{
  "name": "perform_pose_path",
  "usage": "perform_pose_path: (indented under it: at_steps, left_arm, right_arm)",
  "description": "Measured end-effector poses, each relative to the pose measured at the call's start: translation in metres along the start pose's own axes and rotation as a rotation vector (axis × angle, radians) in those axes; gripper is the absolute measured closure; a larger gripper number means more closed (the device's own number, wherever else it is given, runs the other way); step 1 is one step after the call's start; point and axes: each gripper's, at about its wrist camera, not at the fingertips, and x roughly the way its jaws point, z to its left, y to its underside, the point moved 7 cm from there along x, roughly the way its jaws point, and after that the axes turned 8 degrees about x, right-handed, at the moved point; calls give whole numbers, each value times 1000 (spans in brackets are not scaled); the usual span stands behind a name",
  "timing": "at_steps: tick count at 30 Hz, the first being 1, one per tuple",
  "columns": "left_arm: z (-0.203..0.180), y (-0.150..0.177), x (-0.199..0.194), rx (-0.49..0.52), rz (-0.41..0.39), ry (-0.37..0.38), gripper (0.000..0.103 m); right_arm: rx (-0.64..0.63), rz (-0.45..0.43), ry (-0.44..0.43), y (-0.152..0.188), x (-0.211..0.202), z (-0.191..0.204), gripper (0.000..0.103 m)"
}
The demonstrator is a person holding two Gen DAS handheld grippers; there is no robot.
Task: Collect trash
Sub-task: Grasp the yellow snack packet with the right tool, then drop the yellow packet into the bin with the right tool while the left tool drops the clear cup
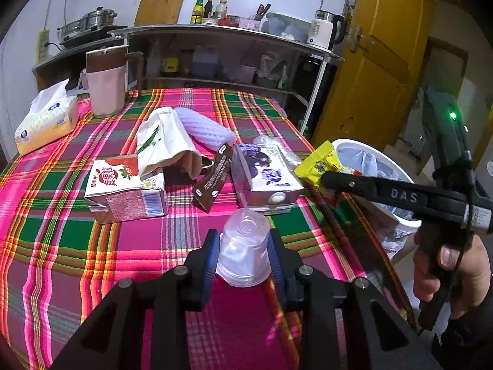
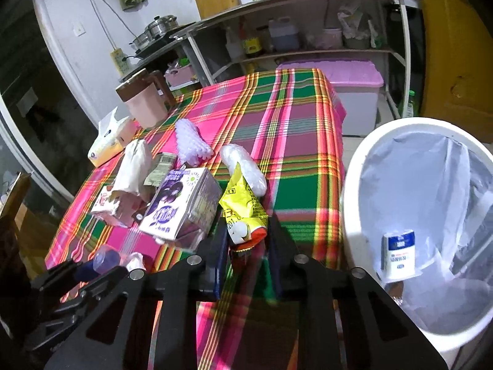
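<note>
My left gripper (image 1: 245, 248) is shut on a clear plastic cup (image 1: 245, 246), held upside down just above the plaid tablecloth (image 1: 77, 246). My right gripper (image 2: 248, 240) is shut on a yellow snack wrapper (image 2: 243, 209) at the table's right edge, next to the white lined trash bin (image 2: 354, 191); it also shows in the left wrist view (image 1: 317, 162). On the table lie a red juice carton (image 1: 126, 191), a purple milk carton (image 1: 265, 175), a brown sachet (image 1: 215, 182), a white paper bag (image 1: 163, 141) and foam fruit netting (image 1: 206, 126). A crumpled clear plastic piece (image 2: 246, 169) lies beyond the wrapper.
A tissue box (image 1: 46, 120) and a pink jug (image 1: 106, 83) stand at the table's far left. The bin holds a small white-and-blue carton (image 2: 399, 254). Shelves with bottles and a kettle (image 1: 326, 29) stand behind, a pink-lidded box (image 2: 339, 74) beside the table, a yellow door (image 1: 379, 61) at right.
</note>
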Motion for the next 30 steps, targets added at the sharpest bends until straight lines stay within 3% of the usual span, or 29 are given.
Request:
perform_pose_path:
  at_steps: [15,30]
  left_arm:
    - [-32,-4,-28,48,-39,24,71]
    - [-60,-10,-29,91,-35,58,71]
  right_arm:
    - [18,-38,8,42,-62,-6,79]
    - [51,-90,30,50,-94,-21,79]
